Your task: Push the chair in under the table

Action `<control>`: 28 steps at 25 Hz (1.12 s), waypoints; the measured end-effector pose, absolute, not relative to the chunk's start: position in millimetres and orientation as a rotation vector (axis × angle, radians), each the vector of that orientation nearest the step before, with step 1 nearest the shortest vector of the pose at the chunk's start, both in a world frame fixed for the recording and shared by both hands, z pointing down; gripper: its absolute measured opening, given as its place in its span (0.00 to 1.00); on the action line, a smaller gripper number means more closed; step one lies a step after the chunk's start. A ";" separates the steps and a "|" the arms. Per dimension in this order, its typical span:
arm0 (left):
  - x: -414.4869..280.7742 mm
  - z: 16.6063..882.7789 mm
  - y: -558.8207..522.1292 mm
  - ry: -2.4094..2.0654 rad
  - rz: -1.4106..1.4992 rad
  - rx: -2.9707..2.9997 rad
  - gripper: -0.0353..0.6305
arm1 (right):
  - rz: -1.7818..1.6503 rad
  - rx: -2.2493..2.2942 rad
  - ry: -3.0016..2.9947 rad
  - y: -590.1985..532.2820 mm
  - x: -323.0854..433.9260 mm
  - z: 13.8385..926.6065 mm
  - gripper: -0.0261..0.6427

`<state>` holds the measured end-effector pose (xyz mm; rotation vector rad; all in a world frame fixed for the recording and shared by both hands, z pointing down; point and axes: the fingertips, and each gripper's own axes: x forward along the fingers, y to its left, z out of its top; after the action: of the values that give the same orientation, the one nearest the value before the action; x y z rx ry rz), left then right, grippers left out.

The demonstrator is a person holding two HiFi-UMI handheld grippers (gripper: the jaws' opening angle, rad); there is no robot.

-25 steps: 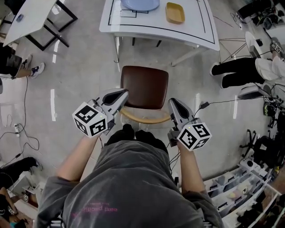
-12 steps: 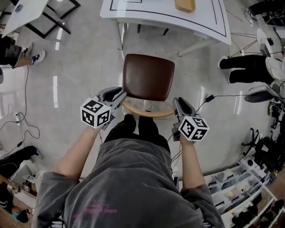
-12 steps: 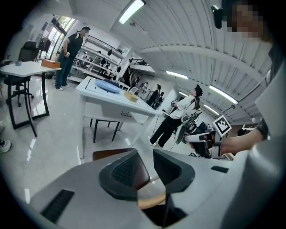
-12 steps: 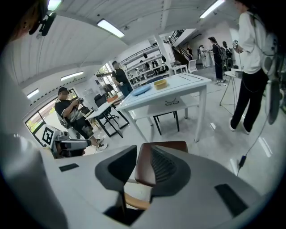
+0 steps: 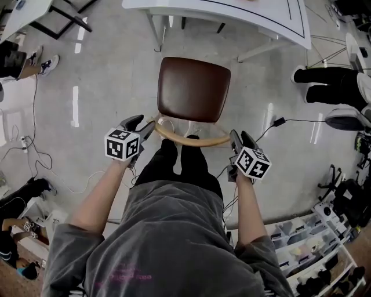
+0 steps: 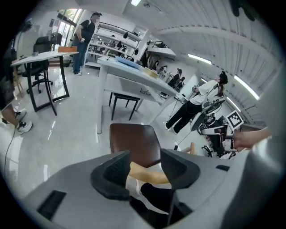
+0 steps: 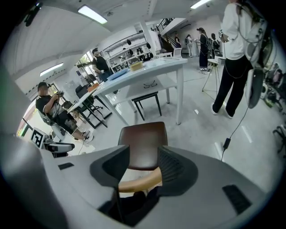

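Item: chair (image 5: pixel 194 88), brown padded seat, curved wooden back rail (image 5: pixel 191 140). Stands on the pale floor (image 5: pixel 110 75), seat wholly outside the white tabletop (image 5: pixel 243 14), whose near edge lies at the chair's 12 o'clock; a narrow strip of floor shows between seat front and that edge

Claws: left claw (image 5: pixel 141 129) at the rail's 9 o'clock end, right claw (image 5: pixel 237 139) at its 3 o'clock end. Both have their jaws apart and opening. Each gripper view shows the rail crossing the gap between the pads, which do not clamp it

Room to move:
- Open floor at 9 o'clock of the chair, broad and bare save for thin wires
- 12 o'clock lane bounded by a white leg (image 5: pixel 155 30) at 11 o'clock and a slanted brace (image 5: pixel 255 52) at 1 o'clock; the seat sits between them
- A dark-legged stool (image 5: pixel 202 24) stands under the tabletop at 12 o'clock, in line with the chair

Surroundings:
- Black cable (image 5: pixel 278 122) with plug on the floor at 3 o'clock, near the right claw
- Standing person's dark trouser legs (image 5: pixel 327 93) at 3 o'clock, well apart
- Shelving with bins (image 5: pixel 313 232) at 5 o'clock
- Second table on a black frame (image 5: pixel 58 14) at 10 o'clock
- The holder's own legs (image 5: pixel 177 165) just behind the rail at 6 o'clock
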<state>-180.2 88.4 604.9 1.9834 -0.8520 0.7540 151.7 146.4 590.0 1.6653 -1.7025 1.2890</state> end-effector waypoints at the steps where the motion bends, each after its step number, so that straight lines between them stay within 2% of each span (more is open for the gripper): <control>1: -181.8 611.6 90.5 -0.861 0.763 1.961 0.38 | 1.305 1.660 -1.681 149.5 154.8 597.8 0.31; 9: -189.9 656.8 100.4 -0.906 0.730 1.748 0.46 | 1.508 1.636 -1.520 172.5 163.7 662.4 0.39; 15: -183.6 683.8 99.9 -0.901 0.719 1.641 0.47 | 1.652 1.647 -1.422 173.5 162.8 697.5 0.40; 28: -165.0 714.1 97.6 -0.882 0.658 1.497 0.45 | 1.702 1.588 -1.305 164.6 154.6 732.4 0.40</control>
<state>-165.0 97.6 714.1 1.4972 -0.8821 0.6584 154.6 164.6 732.4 1.5879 -1.3055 1.7015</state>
